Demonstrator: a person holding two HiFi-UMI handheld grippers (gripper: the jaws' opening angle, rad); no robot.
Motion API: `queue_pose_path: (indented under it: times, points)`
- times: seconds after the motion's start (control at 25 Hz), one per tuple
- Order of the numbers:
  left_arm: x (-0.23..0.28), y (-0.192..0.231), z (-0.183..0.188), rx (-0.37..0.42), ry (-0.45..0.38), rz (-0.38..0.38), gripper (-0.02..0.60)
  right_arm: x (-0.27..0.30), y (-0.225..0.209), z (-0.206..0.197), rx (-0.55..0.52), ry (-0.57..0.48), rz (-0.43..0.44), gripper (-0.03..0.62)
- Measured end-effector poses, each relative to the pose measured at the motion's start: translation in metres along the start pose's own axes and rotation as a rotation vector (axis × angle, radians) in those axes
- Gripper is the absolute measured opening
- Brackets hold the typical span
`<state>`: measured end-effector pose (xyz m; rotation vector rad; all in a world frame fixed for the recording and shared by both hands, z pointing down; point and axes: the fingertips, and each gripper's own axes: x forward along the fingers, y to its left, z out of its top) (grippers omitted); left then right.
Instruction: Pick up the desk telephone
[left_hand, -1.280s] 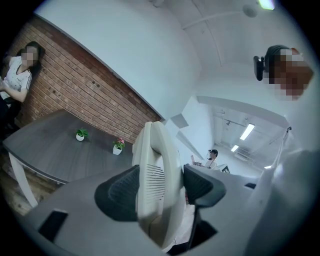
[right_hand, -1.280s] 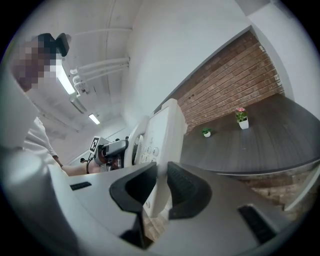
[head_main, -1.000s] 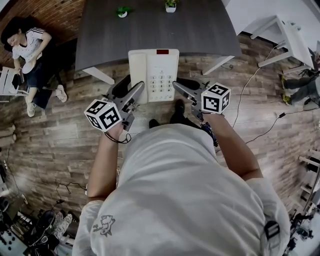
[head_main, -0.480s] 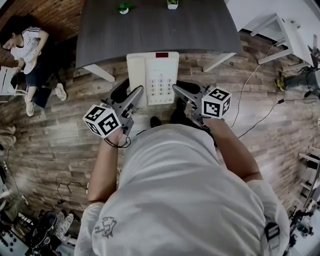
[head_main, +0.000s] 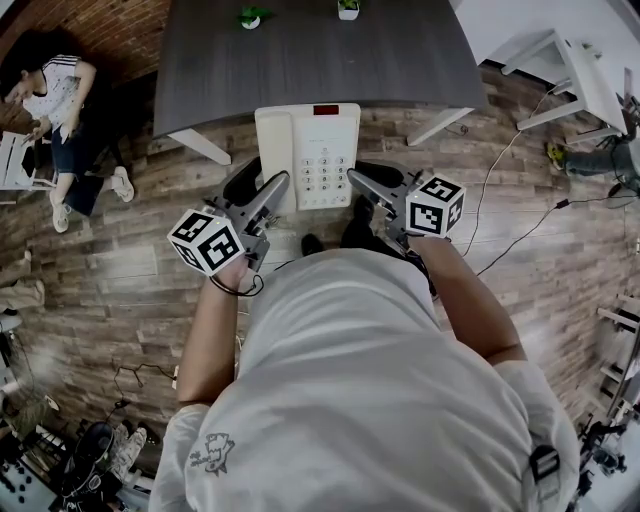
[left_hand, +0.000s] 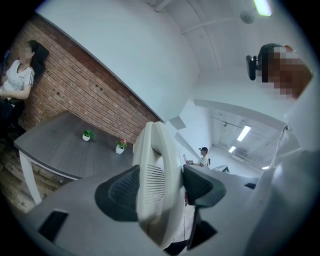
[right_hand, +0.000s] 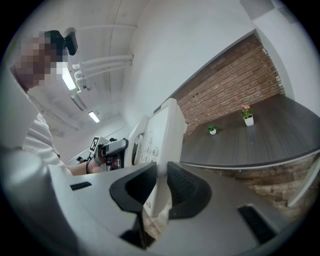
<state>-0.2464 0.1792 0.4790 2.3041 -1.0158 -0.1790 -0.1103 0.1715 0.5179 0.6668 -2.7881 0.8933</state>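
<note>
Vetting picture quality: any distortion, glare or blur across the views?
Head view: strong fisheye bend, even light, desk telephone in focus. Left gripper view: black circular vignette, ceiling lights blown out. Right gripper view: same vignette, bright ceiling strips.

The white desk telephone (head_main: 308, 155) hangs over the wooden floor (head_main: 130, 280), at the near edge of a dark grey table (head_main: 300, 60). The left gripper (head_main: 266, 188) holds its near left side, and the right gripper (head_main: 362, 182) its near right side. Two small potted plants (head_main: 249, 17) stand at the far edge of the table. A person (head_main: 55, 95) sits far left.
</note>
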Motion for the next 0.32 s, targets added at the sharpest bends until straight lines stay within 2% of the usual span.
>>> queue_pose_path:
  times: [0.16, 0.32]
  points:
    - [0.001, 0.000, 0.002, 0.003, -0.001, -0.002, 0.288, 0.001, 0.000, 0.001, 0.002, 0.000, 0.000, 0.075]
    - [0.000, -0.001, -0.008, -0.027, 0.004, 0.001, 0.287, -0.005, 0.000, -0.004, 0.016, 0.014, -0.010, 0.075]
